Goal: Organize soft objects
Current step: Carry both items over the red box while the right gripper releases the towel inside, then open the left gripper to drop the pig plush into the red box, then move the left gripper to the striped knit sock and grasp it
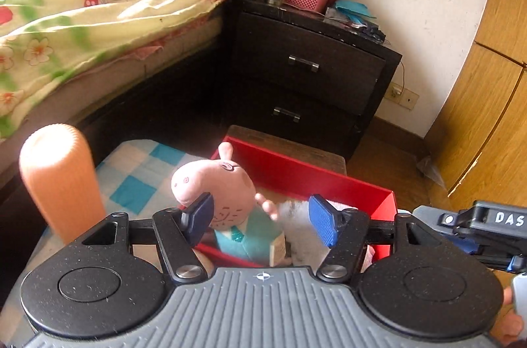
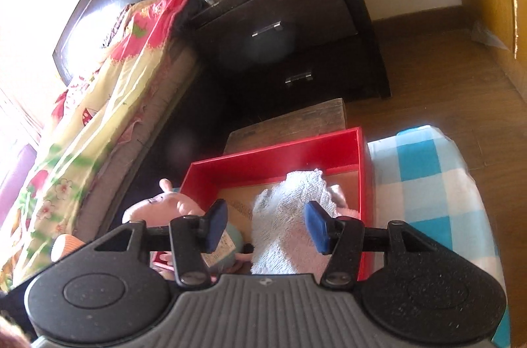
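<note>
Beside the bed [image 1: 98,18], on a blue-and-white checked cushion [image 1: 138,180], stood a shallow red cardboard box [image 1: 316,180] with its far wall toward the dark wooden nightstand [image 1: 306,64]. At the box's left wall a pink plush pig in a teal jacket [image 1: 224,193] sat upright, its snout leaning out over the rim. The left gripper [image 1: 260,219] stood with its blue pads spread to either side of the pig; whether the left pad touched the plush I could not tell. Along the box's right side lay a white knitted cloth [image 2: 290,216] on the brown cardboard floor, with something pink showing under its far edge. The right gripper [image 2: 266,226] hovered over that cloth, its jaws parted and clear of it, nothing pinched between them. An orange ribbed cylinder [image 1: 59,180] stood upright near the cushion's left edge.
</note>
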{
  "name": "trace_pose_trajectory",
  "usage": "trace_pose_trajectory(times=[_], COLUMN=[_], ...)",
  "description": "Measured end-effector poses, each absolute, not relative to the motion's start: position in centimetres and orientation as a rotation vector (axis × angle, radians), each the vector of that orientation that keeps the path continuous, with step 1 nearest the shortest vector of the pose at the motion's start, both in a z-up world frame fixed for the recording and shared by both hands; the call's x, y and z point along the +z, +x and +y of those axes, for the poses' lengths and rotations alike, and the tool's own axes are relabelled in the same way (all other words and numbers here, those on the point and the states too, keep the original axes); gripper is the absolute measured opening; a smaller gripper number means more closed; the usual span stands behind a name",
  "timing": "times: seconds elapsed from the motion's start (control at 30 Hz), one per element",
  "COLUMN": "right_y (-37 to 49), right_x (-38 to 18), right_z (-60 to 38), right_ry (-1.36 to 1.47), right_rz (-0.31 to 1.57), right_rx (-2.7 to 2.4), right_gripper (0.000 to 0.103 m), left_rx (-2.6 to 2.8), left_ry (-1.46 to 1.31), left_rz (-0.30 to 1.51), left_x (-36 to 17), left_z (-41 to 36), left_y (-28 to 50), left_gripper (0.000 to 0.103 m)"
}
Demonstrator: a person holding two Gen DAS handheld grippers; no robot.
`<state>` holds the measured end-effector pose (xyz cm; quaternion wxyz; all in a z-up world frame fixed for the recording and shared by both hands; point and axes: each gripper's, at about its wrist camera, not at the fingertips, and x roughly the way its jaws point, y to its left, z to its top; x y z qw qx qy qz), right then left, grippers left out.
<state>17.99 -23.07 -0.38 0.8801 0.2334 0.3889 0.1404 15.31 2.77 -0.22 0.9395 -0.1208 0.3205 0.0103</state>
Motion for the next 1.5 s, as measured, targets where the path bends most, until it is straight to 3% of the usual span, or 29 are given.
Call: trace_pose_trajectory(times=[0.6,1.5], right_y=[9.5,9.9], right_x=[-0.2,-2.1], right_z=[-26.3,-31.4], right_ry=[0.414,0.507], right_rz=[0.872,0.934], right_rx=[0.214,0.119], right_gripper=[0.031,0.031], left_rx=[-0.044,-0.15], left_ry=[-0.212,-0.026], left_rz=[0.739,0.954], left_x=[-1.8,-8.6], left_z=[3.2,0.9], left_y=[9.1,9.3], left_gripper=[0.064,0.066])
